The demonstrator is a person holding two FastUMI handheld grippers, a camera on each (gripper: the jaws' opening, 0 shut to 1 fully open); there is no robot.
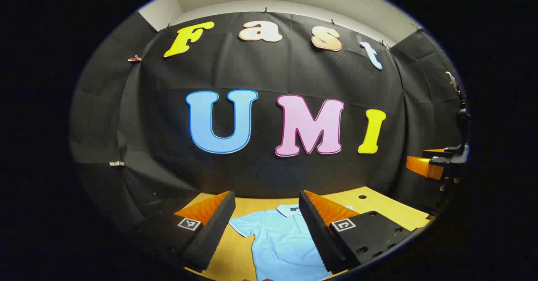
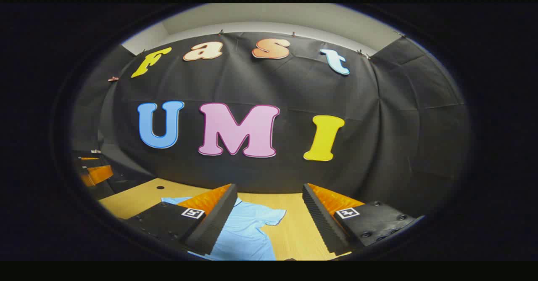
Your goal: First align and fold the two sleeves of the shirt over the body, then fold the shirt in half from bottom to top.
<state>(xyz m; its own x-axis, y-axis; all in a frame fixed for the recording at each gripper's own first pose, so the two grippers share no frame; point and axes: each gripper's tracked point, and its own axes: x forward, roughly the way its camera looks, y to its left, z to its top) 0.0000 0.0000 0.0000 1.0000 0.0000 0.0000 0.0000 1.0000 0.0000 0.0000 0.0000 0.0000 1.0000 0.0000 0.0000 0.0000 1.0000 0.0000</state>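
Two grippers, both hanging up above the table [image 1: 391, 207] with nothing between their fingers, so this reads as the very start of the job: no sleeve folded yet. The light blue shirt [image 1: 279, 243] lies flat on the wooden top, collar toward the black back wall, sleeves spread out to the sides, which is pretty much the layout you'd want before folding them in over the body. The left gripper [image 1: 267, 213] has its jaws spread wide and sits over the shirt's collar and chest, with one short sleeve [image 1: 243, 225] poking out just inside its left finger. The right gripper [image 2: 269, 207] is just as wide open and looks down on the opposite sleeve [image 2: 269, 216] plus a good stretch of bare wood beside it. So each camera gets its own sleeve; the collar and button placket are clear from the left gripper view, while the right gripper view catches that far sleeve's hem instead. Each view also catches the other gripper off at its edge, held about level.
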